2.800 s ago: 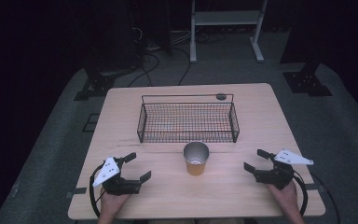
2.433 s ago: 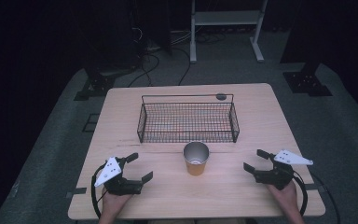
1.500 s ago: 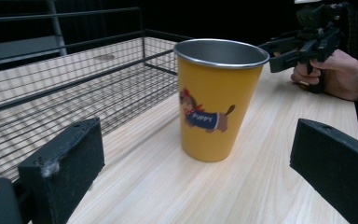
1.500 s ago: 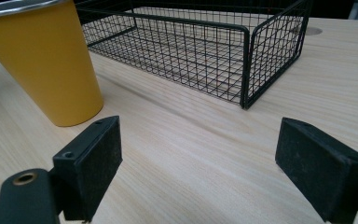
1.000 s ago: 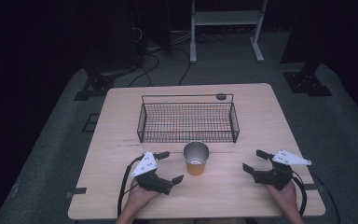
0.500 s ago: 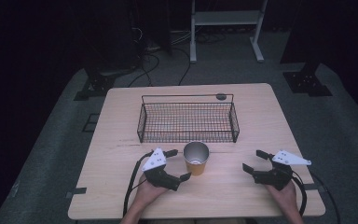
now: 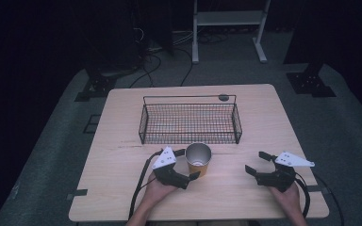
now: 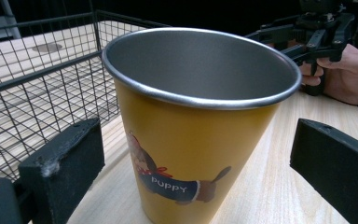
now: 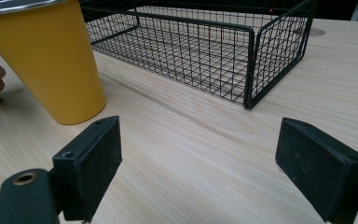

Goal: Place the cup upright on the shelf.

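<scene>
The desk [image 7: 264,117] in front of me is pale wood, and I take the wire basket [image 7: 190,119] standing on it as my landmark. The basket is black mesh, long and low, sitting toward the far side of the desk with its long side facing me.

Just in front of the basket's near wall, about at its middle, stands a yellow cup [image 7: 198,159], upright, with a metal rim and a grey metal inside. In my left gripper view the cup [image 8: 200,121] carries a picture of a dog in a blue band reading "PUPPY".

My left claw [image 7: 188,165] sits in front of the basket beside the cup, released, its jaws spread wide to either side of the cup's lower body without touching it. My left hand [image 7: 158,193] holds it from below.

My right claw [image 7: 257,162] rests in front of the basket's right end, well apart from the cup, also released with its jaws wide and nothing between them. My right hand [image 7: 286,197] grips it.
</scene>
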`<state>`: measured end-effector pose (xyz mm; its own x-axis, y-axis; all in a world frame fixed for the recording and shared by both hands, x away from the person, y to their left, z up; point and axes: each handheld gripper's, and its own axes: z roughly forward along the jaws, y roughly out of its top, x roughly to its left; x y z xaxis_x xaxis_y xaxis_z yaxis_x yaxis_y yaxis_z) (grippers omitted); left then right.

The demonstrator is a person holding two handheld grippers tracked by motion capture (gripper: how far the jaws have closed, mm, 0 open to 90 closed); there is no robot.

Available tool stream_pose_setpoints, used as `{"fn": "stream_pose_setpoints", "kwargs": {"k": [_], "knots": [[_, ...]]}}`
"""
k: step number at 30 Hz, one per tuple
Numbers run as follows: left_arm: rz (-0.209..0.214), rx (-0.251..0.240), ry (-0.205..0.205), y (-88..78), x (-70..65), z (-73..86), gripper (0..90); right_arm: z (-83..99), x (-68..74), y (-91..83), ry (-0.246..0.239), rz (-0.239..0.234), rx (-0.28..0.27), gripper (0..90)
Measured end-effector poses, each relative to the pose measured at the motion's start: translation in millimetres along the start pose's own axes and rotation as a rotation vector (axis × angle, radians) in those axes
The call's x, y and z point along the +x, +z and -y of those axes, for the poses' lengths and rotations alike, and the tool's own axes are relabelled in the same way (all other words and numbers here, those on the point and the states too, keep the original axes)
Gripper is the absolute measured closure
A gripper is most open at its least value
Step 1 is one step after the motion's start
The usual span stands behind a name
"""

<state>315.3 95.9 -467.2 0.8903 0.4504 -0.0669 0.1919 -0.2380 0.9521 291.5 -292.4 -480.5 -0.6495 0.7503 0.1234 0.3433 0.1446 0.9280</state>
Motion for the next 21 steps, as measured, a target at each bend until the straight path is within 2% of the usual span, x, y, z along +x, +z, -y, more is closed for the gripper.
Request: {"fn": "stream_pose_setpoints", "kwargs": {"k": [9,13,21], "knots": [[-0.007,0.007,-0.006,12.6,-0.2,1.4,1.9,0.0,0.0,0.1,-0.002,-0.001,0.0,13.4],[-0.019,0.006,0.006,17.3,-1.5,0.2,2.0,0.0,0.0,0.0,0.0,-0.001,0.0,13.4],[-0.019,0.016,0.009,25.1,-1.6,-10.5,2.0,0.0,0.3,0.1,-0.003,-0.003,0.001,13.4]]}}
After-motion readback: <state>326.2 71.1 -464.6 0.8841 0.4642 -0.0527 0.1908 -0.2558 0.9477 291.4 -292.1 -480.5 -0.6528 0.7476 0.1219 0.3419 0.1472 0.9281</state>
